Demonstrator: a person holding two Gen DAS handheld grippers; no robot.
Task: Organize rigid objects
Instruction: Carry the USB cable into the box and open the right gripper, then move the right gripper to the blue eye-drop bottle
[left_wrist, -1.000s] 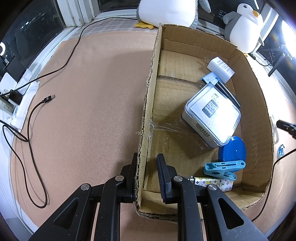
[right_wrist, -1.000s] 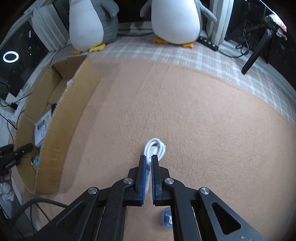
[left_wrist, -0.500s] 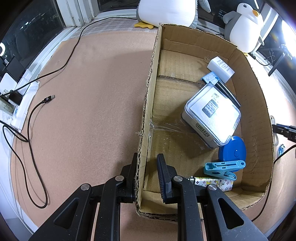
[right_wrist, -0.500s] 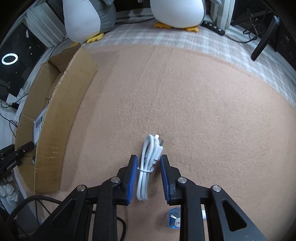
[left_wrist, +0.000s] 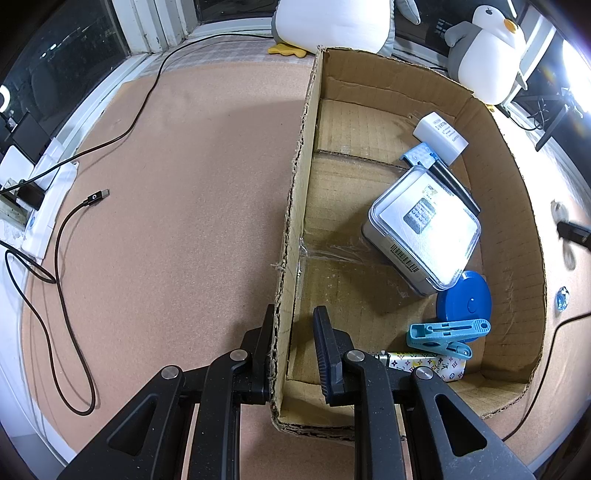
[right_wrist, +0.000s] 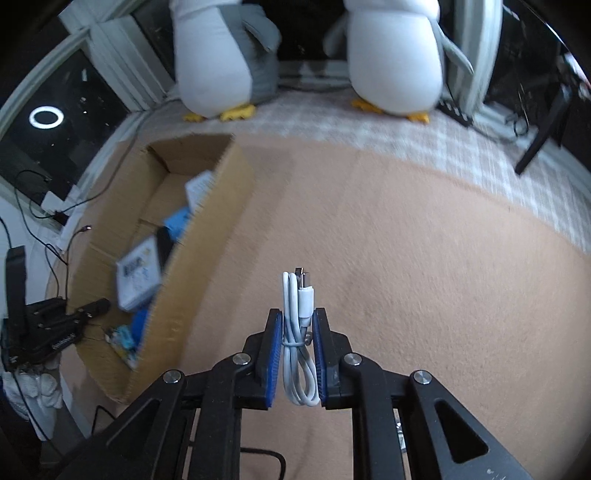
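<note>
My left gripper (left_wrist: 295, 314) straddles the near left wall of the cardboard box (left_wrist: 295, 184), shut on that wall. Inside lie a clear plastic case (left_wrist: 424, 225), a blue round disc (left_wrist: 465, 302), a light blue clip (left_wrist: 447, 334), a patterned lighter (left_wrist: 428, 365) and a white adapter (left_wrist: 439, 136). In the right wrist view my right gripper (right_wrist: 297, 314) has its jaws closing on a coiled white cable (right_wrist: 299, 295), which hangs between the blue pads above the carpet. The box (right_wrist: 192, 266) stands to its left.
A black USB cable (left_wrist: 62, 258) snakes over the carpet left of the box. Two penguin plush toys (right_wrist: 221, 55) (right_wrist: 395, 55) sit at the back by the window. A small blue object (left_wrist: 562, 298) lies on the carpet right of the box.
The right gripper opened over the white cable, closed on it and lifted it off the carpet, turning toward the box. The left gripper has kept its hold on the box wall.
</note>
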